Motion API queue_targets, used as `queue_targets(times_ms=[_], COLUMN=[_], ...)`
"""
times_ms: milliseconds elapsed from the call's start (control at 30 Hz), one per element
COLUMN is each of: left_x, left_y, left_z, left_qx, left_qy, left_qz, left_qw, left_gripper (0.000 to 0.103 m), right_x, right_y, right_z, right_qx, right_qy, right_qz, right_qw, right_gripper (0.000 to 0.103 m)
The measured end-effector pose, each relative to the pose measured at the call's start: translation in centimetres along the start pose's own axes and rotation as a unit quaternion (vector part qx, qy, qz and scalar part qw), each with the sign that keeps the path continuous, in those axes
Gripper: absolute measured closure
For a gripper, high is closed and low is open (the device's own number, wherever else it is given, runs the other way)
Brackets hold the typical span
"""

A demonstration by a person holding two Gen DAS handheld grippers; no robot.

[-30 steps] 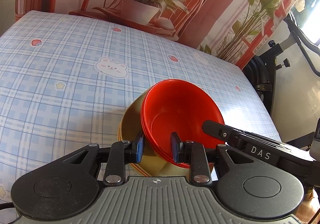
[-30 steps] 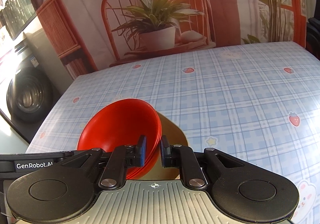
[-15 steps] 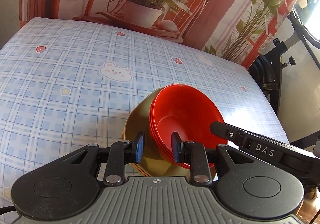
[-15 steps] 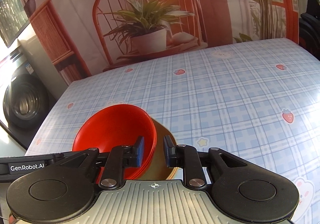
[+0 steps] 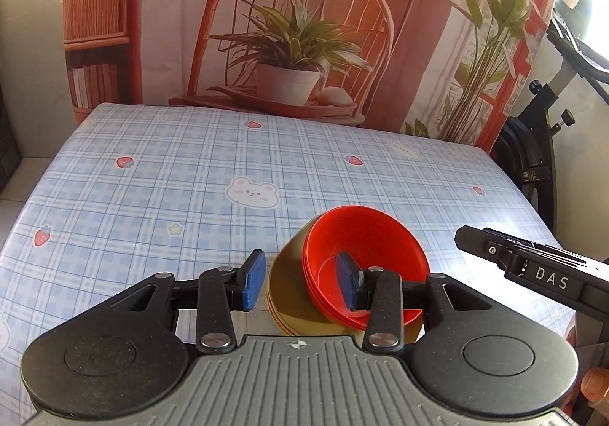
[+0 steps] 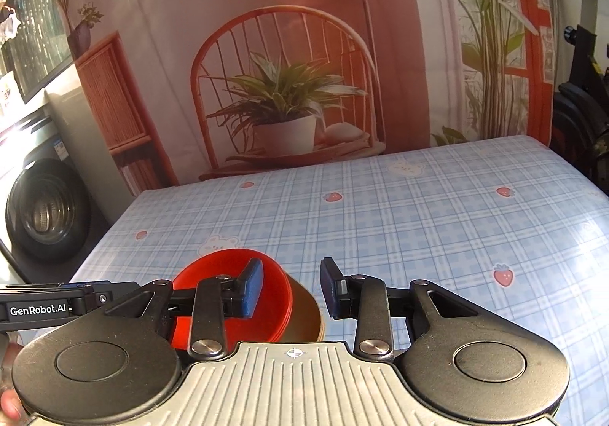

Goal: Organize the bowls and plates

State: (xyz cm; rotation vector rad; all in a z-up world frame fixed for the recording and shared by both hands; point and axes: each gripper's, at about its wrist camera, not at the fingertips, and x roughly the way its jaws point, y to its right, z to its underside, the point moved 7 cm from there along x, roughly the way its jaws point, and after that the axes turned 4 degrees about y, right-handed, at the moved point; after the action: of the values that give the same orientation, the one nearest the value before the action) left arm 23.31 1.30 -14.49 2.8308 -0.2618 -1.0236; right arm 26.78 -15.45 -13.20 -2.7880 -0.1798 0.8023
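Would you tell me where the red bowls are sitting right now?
The red bowls sit nested on the stack of yellow plates near the front edge of the checked tablecloth, low and right of centre in the left wrist view, just ahead of the bear print.

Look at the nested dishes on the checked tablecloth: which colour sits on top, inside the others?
The red bowls sit on top, nested inside the mustard-yellow dishes, which lie underneath and show only as a rim around them.

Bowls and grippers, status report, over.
Left gripper and right gripper open, just released. Red bowls nested on yellow plates. Tablecloth clear ahead.
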Motion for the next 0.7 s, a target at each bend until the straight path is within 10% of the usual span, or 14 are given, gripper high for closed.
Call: queue_targets(times_ms=[200,367,700], left_x=[-4.3,-7.7,-14.9], left_y=[0.7,1.5,4.2], left_z=[-1.7,-2.8,-4.3], left_qx=[-0.001,0.003,0.039], left_qy=[0.047,0.073,0.14], left_qz=[0.0,-0.008,-0.009], left_qw=[0.9989,0.9973,0.9893], left_gripper=[0.033,0.027,0.018], right_x=[-4.5,-7.9,-15.6], right_y=[-0.6,-1.3,-2.9], right_z=[-2.2,-3.6,-6.2], right_qx=[-0.015,-0.012,-0.04], right_qy=[0.041,0.058,0.11], right_qz=[-0.005,-0.021,0.002], right_qw=[0.999,0.998,0.993], right_gripper=[0.043,0.001,0.0])
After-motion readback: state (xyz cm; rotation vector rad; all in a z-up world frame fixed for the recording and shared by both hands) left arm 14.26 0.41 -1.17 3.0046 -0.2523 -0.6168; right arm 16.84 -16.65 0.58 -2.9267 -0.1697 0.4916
